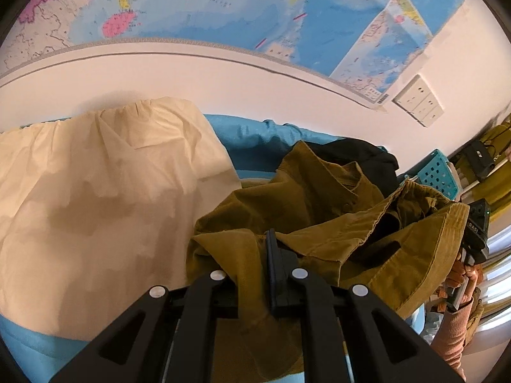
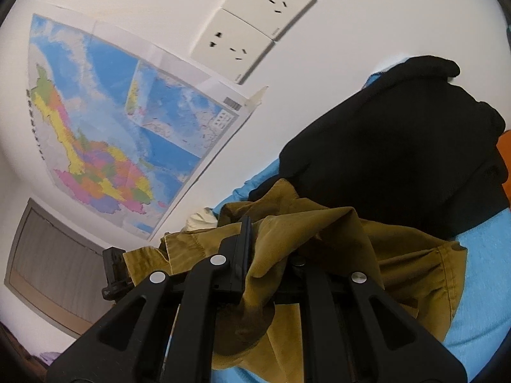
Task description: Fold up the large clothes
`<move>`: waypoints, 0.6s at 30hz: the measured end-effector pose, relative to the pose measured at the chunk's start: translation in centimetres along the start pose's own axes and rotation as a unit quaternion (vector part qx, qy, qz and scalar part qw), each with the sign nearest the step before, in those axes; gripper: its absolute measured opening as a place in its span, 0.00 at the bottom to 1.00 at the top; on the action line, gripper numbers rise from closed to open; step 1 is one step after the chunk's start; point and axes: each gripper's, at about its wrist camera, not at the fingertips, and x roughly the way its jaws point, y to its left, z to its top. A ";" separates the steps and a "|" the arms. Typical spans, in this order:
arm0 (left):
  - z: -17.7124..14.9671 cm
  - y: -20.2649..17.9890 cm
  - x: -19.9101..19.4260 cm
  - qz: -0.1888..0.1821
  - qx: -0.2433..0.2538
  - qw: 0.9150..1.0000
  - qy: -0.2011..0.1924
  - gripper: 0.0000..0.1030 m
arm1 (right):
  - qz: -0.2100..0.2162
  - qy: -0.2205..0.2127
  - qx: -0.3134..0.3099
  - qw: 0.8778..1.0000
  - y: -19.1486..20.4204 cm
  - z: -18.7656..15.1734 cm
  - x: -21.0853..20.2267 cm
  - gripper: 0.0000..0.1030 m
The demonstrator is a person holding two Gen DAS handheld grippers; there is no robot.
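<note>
- Bedding in blue (image 1: 255,134) lies under everything, with the wall (image 1: 159,83) rising just behind it.
- Wall map (image 1: 191,3) spreads across that wall; in my right view the same map (image 2: 127,134) hangs beside a row of sockets (image 2: 236,41).
- A cream cloth (image 1: 105,185) lies spread on the blue bedding, to the left of my left tool.
- The olive corduroy shirt (image 1: 319,210) is the garment I hold, bunched and lifted between my two tools, its collar and hem crumpled toward the right.
- A black garment (image 2: 399,146) sits heaped on the bedding just behind the shirt; in the left view it (image 1: 364,153) peeks over the olive folds.
- My left gripper (image 1: 255,255) is clenched on the olive corduroy shirt, the cloth draped over one finger and pinched against the other.
- My right gripper (image 2: 271,239) is likewise clamped on the shirt (image 2: 303,233), with fabric covering one finger entirely and hanging down through the gap.
- A teal perforated basket (image 1: 439,174) stands at the far right, well apart from the shirt.
- In the left view my right tool (image 1: 477,233) shows at the shirt's far edge, touching the hem.
</note>
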 end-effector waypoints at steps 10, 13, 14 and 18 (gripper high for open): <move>1.4 0.2 2.6 0.024 -0.008 1.000 0.015 0.09 | -0.012 0.013 0.042 0.999 -2.1 1.1 2.2 0.15; 1.8 0.3 3.2 0.031 -0.009 0.999 0.018 0.09 | -0.021 0.015 0.045 0.999 -2.5 1.2 2.7 0.17; 1.9 0.3 3.4 0.034 -0.009 0.999 0.019 0.09 | -0.020 0.016 0.046 0.999 -2.7 1.2 2.8 0.18; 2.2 0.2 4.0 0.042 -0.012 0.999 0.023 0.10 | -0.008 0.010 0.052 0.999 -2.9 1.4 2.8 0.40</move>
